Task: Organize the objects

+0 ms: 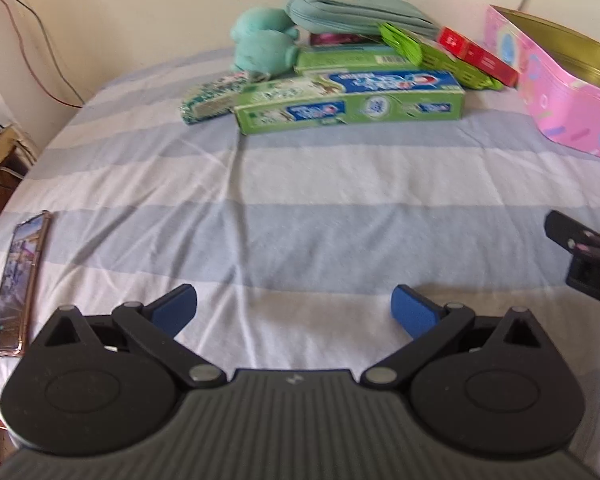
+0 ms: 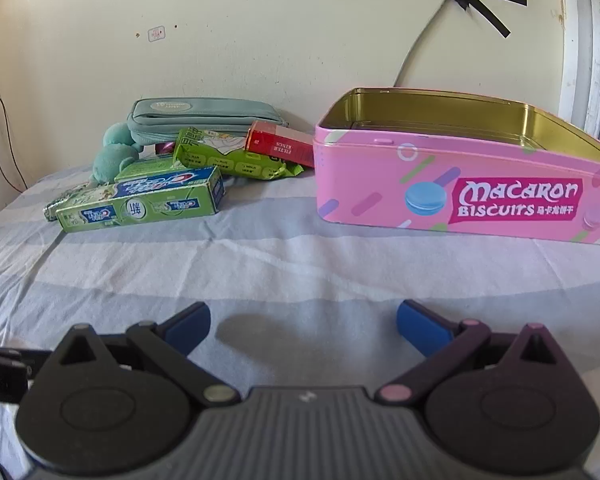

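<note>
Both wrist views look forward and down over the bed (image 1: 260,184) from low, close range; both share the toothpaste box (image 2: 140,204) and pink tin (image 1: 560,96).

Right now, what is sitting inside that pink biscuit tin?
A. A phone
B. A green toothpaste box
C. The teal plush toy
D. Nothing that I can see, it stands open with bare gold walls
D: the pink Macaron Biscuits tin stands lidless showing only its gold inner walls, while the green toothpaste box, teal plush toy and phone all lie outside on the striped sheet.
</note>
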